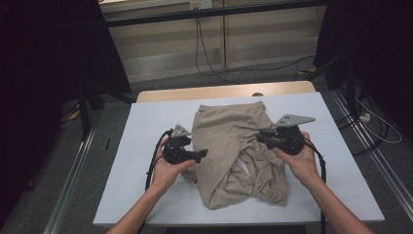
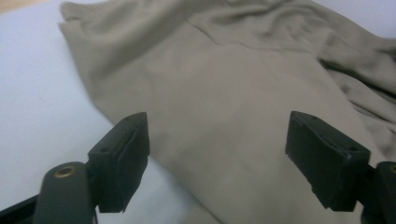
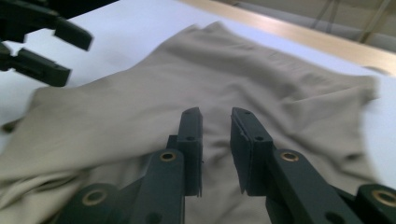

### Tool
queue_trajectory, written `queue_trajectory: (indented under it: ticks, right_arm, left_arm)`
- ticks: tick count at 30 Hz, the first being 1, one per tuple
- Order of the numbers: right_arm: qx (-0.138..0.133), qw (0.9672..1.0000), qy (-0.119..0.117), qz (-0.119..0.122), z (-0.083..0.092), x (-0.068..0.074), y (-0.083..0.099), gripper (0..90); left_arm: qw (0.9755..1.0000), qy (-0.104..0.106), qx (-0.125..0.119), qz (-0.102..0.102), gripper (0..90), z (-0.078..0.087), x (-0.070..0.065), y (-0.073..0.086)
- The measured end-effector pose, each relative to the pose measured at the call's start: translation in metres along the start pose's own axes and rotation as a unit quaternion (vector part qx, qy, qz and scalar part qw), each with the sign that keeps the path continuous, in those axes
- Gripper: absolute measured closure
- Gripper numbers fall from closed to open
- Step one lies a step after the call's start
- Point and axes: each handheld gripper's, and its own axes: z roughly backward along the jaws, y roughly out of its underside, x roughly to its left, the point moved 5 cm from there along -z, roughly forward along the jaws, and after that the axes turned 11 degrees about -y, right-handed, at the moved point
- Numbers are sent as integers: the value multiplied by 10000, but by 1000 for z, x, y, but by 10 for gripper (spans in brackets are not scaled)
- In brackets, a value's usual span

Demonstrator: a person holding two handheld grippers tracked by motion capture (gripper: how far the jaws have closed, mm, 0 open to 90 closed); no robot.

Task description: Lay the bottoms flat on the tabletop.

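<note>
High view: a beige garment [image 1: 233, 151] lies across the middle of the white tabletop [image 1: 146, 122], its flat upper part reaching toward the far edge and its crumpled, bunched folds lying toward the near edge. The left gripper [image 1: 203, 153] is held at the garment's left border, jaws pointing inward over the cloth. The right gripper [image 1: 259, 135] sits at the garment's right side, its jaws over the rumpled folds.

Left gripper view: the left gripper [image 2: 217, 163] has its jaws spread wide, nothing pinched between them; the garment [image 2: 224, 84] lies below and beyond them, its border running past the left jaw onto the bare tabletop [image 2: 32, 93].

Right gripper view: the right gripper [image 3: 215, 149] has its jaws drawn near together with a narrow gap left, gripping nothing; the garment [image 3: 261, 84] spreads flat beneath. The left gripper [image 3: 65, 51] shows at the top left corner, jaws apart.
</note>
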Motion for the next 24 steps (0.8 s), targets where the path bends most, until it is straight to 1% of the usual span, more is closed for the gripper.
queue_trajectory:
  ticks: [1, 3, 4, 5, 7, 8, 9, 11, 12, 13, 14, 15, 16, 17, 18, 19, 20, 21, 22, 23, 24]
  right_arm:
    - [84, 9999, -75, 60, -1, 8, 5, 737]
    - [221, 9994, -244, 98, -4, 23, 14, 682]
    - [286, 9990, -329, 126, -5, 32, 19, 664]
    - [337, 9984, -416, 158, -6, 40, 23, 657]
    - [426, 9970, -613, 206, -10, 57, 30, 641]
    - [473, 9962, -696, 236, -11, 65, 34, 621]
    - [551, 9951, -768, 274, -13, 73, 37, 607]
    - [677, 9922, -946, 457, -16, 89, 43, 639]
    - [707, 9906, -1061, 498, -17, 97, 46, 654]
    - [742, 9889, -1178, 525, -19, 104, 49, 678]
    - [804, 9869, -1267, 586, -22, 110, 52, 682]
    - [880, 9849, -1347, 645, -26, 115, 56, 680]
    - [1075, 9804, -1460, 765, -34, 124, 62, 602]
    - [1075, 9804, -1460, 765, -34, 124, 62, 602]
    - [1156, 9784, -1514, 802, -37, 127, 64, 522]
    - [1257, 9769, -1538, 793, -41, 130, 66, 440]
    - [1325, 9759, -1539, 804, -45, 132, 68, 382]
    - [1369, 9752, -1513, 854, -49, 134, 70, 330]
    - [1448, 9738, -1506, 901, -52, 135, 72, 287]
    - [1534, 9724, -1418, 1034, -55, 136, 74, 246]
    - [1586, 9708, -1391, 1144, -58, 136, 75, 208]
  left_arm:
    - [10000, 64, 31, -41, 236, 5, -4, 4]
    - [9998, 154, 13, -84, 244, 14, -12, 14]
    - [9997, 237, 26, -55, 271, 18, -15, 19]
    - [9994, 322, 86, -69, 322, 21, -18, 25]
    - [9991, 356, 164, -188, 381, 26, -22, 36]
    - [9989, 377, 208, -210, 419, 28, -22, 41]
    - [9988, 400, 236, -180, 451, 29, -21, 46]
    - [9988, 318, 298, -215, 506, 30, -19, 53]
    - [9987, 307, 331, -219, 543, 29, -19, 54]
    - [9987, 316, 326, -242, 561, 28, -18, 53]
    - [9987, 324, 277, -262, 576, 26, -17, 52]
    - [9989, 299, 234, -271, 619, 25, -16, 51]
    - [9992, 254, 188, -230, 631, 23, -14, 50]
    - [9994, 185, 177, -218, 631, 22, -11, 50]
    - [9996, 127, 167, -196, 641, 21, -8, 50]
    - [9997, 113, 144, -169, 647, 20, -6, 50]
    - [9997, 135, 172, -110, 651, 20, -5, 51]
    - [9997, 133, 166, -107, 653, 18, -4, 51]
    - [9996, 149, 184, -144, 652, 18, -3, 52]
    - [9997, 155, 182, -113, 652, 17, -4, 52]
    - [9996, 164, 180, -127, 651, 17, -4, 52]
